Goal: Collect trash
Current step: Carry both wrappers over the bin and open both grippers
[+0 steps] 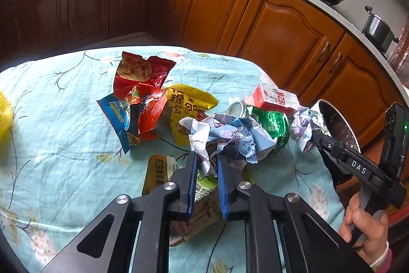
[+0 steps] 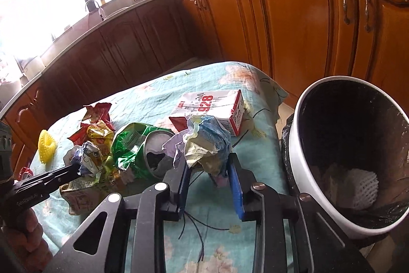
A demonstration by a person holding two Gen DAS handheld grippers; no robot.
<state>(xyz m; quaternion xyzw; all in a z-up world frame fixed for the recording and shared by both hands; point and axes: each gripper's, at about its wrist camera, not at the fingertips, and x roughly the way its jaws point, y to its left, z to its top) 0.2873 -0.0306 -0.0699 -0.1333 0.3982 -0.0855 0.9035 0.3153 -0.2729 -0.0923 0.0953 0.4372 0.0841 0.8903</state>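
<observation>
Both my grippers are clamped on crumpled paper. Left gripper (image 1: pixel 205 157) pinches the lower edge of the blue-white paper wad (image 1: pixel 230 137), mid-table in the trash heap; right gripper (image 2: pixel 208 165) holds the blue-cream paper ball (image 2: pixel 207 142) nearer the table's right edge, next to the bin. Paper is light, soft, crushes under the pads, so it should not slip, but loose flaps could tear or snag neighbours; best hold is through the dense core, not a flap. Left wad overlaps the crushed green can (image 1: pixel 271 122), so lifting may drag it. Can looks stiff and light, with a slippery film on it; take it across the body. Foil snack wrappers, red (image 1: pixel 138 71) and yellow (image 1: pixel 186 104), lie toward the far side: thin, slick, best pinched at a fold. Red-white carton (image 2: pixel 212 106) sits by the far right corner: rigid, grip across the narrow faces. White bin (image 2: pixel 301 145) stands just off the right edge, tilted in my view, black liner, with a white foam net (image 2: pixel 363 186) and something pale at the bottom, hard to make out. Yellow mesh thing (image 2: pixel 47 146) sits at the left edge, well apart from the heap.
</observation>
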